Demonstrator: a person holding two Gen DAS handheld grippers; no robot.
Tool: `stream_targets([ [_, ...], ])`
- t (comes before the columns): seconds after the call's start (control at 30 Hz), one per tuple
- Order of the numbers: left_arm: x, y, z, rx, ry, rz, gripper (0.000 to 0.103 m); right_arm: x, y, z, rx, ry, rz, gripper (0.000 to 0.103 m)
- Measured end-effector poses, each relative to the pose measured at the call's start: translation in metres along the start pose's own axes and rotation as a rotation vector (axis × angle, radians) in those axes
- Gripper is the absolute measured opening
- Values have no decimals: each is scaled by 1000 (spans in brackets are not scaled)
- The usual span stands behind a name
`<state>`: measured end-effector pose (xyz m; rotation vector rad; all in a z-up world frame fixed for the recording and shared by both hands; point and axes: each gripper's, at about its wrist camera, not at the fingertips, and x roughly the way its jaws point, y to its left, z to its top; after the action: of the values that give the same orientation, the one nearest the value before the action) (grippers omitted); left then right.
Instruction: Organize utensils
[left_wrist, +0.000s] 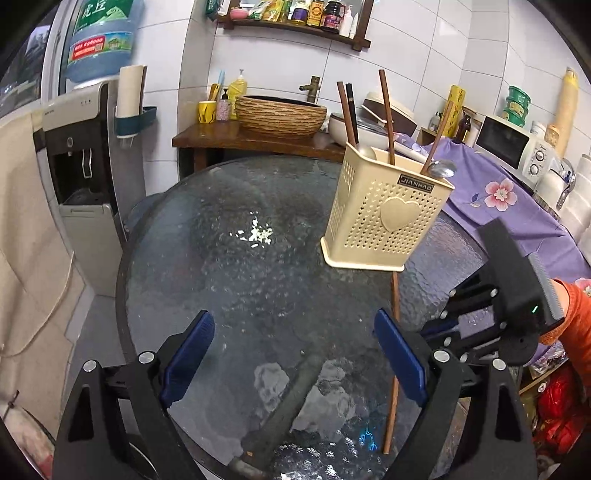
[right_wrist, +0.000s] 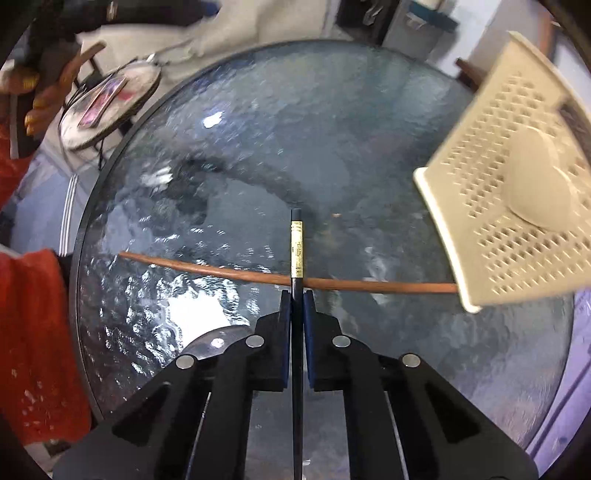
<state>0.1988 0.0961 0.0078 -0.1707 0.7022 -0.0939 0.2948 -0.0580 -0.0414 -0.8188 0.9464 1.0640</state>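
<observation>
A cream perforated utensil holder (left_wrist: 384, 210) with a heart stands on the round glass table (left_wrist: 229, 258), holding several chopsticks and two metal spoons. It also shows in the right wrist view (right_wrist: 517, 192). A brown chopstick (left_wrist: 392, 365) lies on the glass in front of the holder; it shows in the right wrist view (right_wrist: 221, 271) too. My left gripper (left_wrist: 295, 354) is open and empty above the table. My right gripper (right_wrist: 296, 295) is shut on a black chopstick (right_wrist: 296, 243) with a gold band, held above the brown one.
A wooden counter with a woven basin (left_wrist: 280, 114) stands behind the table. A water dispenser (left_wrist: 85, 177) is at the left. A purple cloth (left_wrist: 498, 206) and a microwave (left_wrist: 513, 147) are at the right. A small round stool (right_wrist: 110, 103) stands beyond the table's edge.
</observation>
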Motion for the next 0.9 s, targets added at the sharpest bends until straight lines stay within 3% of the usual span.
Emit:
stream_targets([
  [0.4, 9, -23, -5, 18, 10, -66, 87, -147, -34, -34, 333, -394, -112, 7],
  [0.67, 13, -33, -7, 30, 19, -97, 87, -207, -31, -28, 397, -515, -95, 7],
  [0.9, 5, -34, -1, 20, -3, -100, 87, -250, -39, -1, 378, -575, -161, 7],
])
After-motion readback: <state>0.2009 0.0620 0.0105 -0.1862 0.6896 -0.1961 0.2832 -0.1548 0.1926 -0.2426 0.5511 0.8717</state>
